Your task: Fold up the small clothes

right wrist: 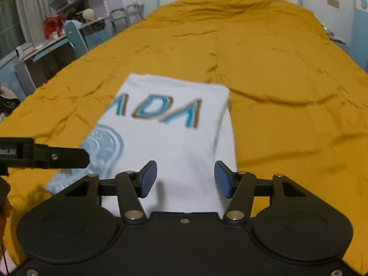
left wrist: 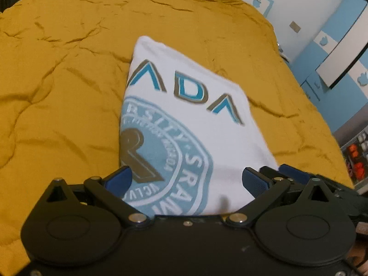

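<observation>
A white T-shirt (left wrist: 197,124) with blue letters and a round blue emblem lies folded into a narrow strip on the mustard-yellow bed cover; it also shows in the right wrist view (right wrist: 174,138). My left gripper (left wrist: 187,180) is open, its blue pads on either side of the shirt's near end, holding nothing. My right gripper (right wrist: 185,178) is open over the shirt's near right part, holding nothing. The left gripper's black body (right wrist: 46,155) shows at the left of the right wrist view, beside the emblem.
The yellow bed cover (left wrist: 69,92) is wrinkled and spreads all around the shirt (right wrist: 287,80). A desk with clutter and shelves (right wrist: 57,34) stands to the left of the bed. A blue and white wall and cabinet (left wrist: 340,46) lie to the right.
</observation>
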Motion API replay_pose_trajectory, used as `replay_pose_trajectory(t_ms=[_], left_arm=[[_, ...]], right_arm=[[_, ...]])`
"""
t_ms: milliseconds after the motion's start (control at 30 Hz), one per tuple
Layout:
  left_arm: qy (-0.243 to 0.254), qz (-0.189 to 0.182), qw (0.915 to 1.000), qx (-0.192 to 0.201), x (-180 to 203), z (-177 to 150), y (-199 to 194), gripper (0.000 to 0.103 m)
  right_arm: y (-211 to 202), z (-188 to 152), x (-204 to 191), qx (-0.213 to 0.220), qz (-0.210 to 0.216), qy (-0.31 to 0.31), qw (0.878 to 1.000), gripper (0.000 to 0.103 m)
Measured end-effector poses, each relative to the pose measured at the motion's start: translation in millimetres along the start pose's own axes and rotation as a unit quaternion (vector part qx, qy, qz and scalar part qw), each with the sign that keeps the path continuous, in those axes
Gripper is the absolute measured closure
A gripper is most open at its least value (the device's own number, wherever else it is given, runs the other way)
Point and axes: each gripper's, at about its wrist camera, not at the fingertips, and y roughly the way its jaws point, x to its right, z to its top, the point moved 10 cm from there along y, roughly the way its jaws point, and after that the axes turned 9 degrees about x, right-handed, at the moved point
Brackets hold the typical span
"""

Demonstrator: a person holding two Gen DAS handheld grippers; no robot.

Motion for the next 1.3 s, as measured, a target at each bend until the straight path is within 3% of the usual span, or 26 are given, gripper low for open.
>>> replay_pose_trajectory(t_ms=[333,433,567,800,967,1300], left_arm=[[0.021,0.012,0.9995,-0.021,-7.8,-22.0,21.3,0.000],[0.011,0.019,0.9997,-0.012,-7.3,-16.7,10.0,0.000],[0.000,0.044,0.9990,0.011,-8.0,-4.6,-15.7,0.000],[0.012,0.075,0.9953,0.060,1.3,8.7,-75.9,0.000],[0.026,0.076,0.9938,0.077,16.1,5.6,-118.1,0.000],[0.037,0.097,0.9911,0.083,28.9,-23.7,-183.6,0.000]], right_arm=[[7.8,-21.1,10.8,-0.019,-0.016,-0.008,1.000,0.046],[7.3,-22.8,19.1,-0.032,-0.026,0.007,0.999,0.039],[-10.2,-16.5,26.0,-0.023,-0.033,0.043,0.998,0.037],[-67.2,15.5,1.4,0.043,-0.040,-0.007,0.998,0.000],[-108.1,29.9,-15.6,0.068,-0.042,-0.027,0.996,0.000],[-163.8,23.0,-34.7,0.058,-0.032,-0.032,0.997,0.000]])
